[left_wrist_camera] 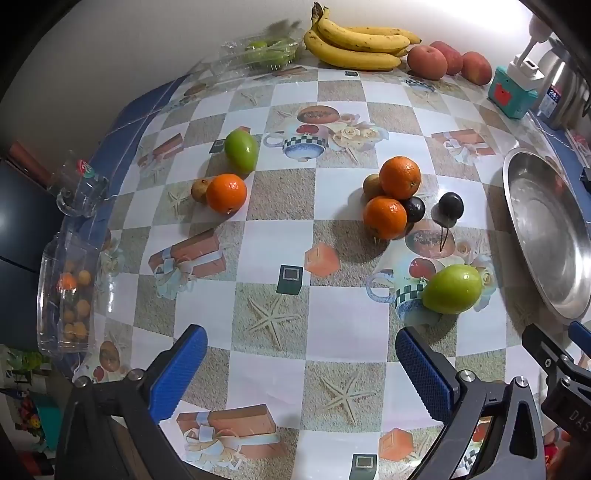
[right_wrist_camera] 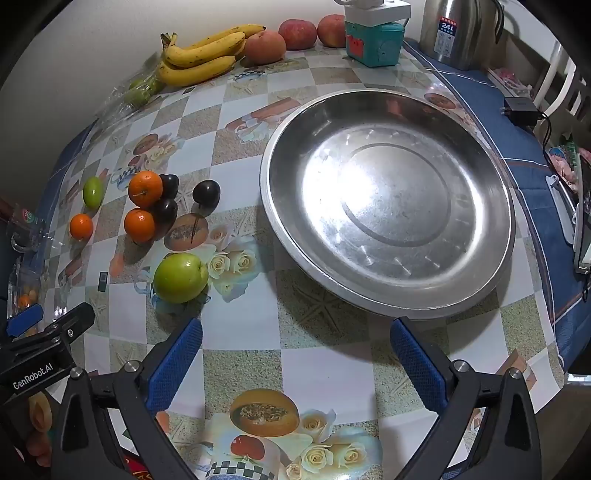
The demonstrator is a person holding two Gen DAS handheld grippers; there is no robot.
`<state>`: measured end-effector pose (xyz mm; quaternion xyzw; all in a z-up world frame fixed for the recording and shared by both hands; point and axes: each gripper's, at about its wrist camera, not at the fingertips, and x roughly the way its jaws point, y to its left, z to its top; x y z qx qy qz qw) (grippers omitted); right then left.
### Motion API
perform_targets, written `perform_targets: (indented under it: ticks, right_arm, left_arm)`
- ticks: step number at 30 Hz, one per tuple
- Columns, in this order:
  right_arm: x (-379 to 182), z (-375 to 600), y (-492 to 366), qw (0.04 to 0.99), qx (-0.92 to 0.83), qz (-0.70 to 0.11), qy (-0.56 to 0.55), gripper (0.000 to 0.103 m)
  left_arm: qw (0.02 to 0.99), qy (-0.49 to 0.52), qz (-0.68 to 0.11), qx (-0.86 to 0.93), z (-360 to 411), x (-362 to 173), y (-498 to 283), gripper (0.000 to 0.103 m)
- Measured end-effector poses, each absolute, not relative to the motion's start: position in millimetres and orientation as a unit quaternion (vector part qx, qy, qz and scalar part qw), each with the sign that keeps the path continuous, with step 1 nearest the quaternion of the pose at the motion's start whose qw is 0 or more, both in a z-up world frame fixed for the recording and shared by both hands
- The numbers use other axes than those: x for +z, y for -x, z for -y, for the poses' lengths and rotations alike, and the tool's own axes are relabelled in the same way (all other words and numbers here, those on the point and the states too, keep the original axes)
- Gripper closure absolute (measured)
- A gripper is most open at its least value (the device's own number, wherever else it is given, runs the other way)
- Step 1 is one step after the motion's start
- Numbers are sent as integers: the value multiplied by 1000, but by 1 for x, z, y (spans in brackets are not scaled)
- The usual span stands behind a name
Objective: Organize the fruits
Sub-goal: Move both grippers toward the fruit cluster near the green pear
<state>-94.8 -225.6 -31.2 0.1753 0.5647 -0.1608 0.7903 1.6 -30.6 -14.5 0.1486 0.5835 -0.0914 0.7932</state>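
Observation:
Loose fruit lies on the checked tablecloth. A green fruit (left_wrist_camera: 451,288) (right_wrist_camera: 180,277) sits nearest, with two oranges (left_wrist_camera: 400,177) (right_wrist_camera: 145,188) and dark plums (left_wrist_camera: 450,206) (right_wrist_camera: 206,192) clustered behind it. Further left lie another orange (left_wrist_camera: 226,193) (right_wrist_camera: 81,226), a small brown fruit (left_wrist_camera: 200,190) and a second green fruit (left_wrist_camera: 241,151) (right_wrist_camera: 92,191). An empty steel dish (right_wrist_camera: 280,229) (left_wrist_camera: 517,221) stands on the right. My left gripper (left_wrist_camera: 301,373) hovers open over the cloth, nothing between its blue pads. My right gripper (right_wrist_camera: 295,363) is open and empty, just before the dish's near rim.
Bananas (left_wrist_camera: 354,42) (right_wrist_camera: 201,55), reddish apples (left_wrist_camera: 447,59) (right_wrist_camera: 295,35) and a clear box of green fruit (left_wrist_camera: 266,51) line the back wall. A teal box (right_wrist_camera: 373,42) and steel kettle (right_wrist_camera: 456,31) stand back right. A glass mug (left_wrist_camera: 79,192) and clear box (left_wrist_camera: 66,295) sit at the left edge.

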Motion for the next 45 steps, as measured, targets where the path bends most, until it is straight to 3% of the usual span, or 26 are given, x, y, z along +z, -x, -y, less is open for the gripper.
perform_targets:
  ticks: [45]
  right_arm:
    - [-29, 228, 100, 796, -167, -555, -174, 1]
  left_arm:
    - [797, -145, -579, -94, 31, -1, 9, 0]
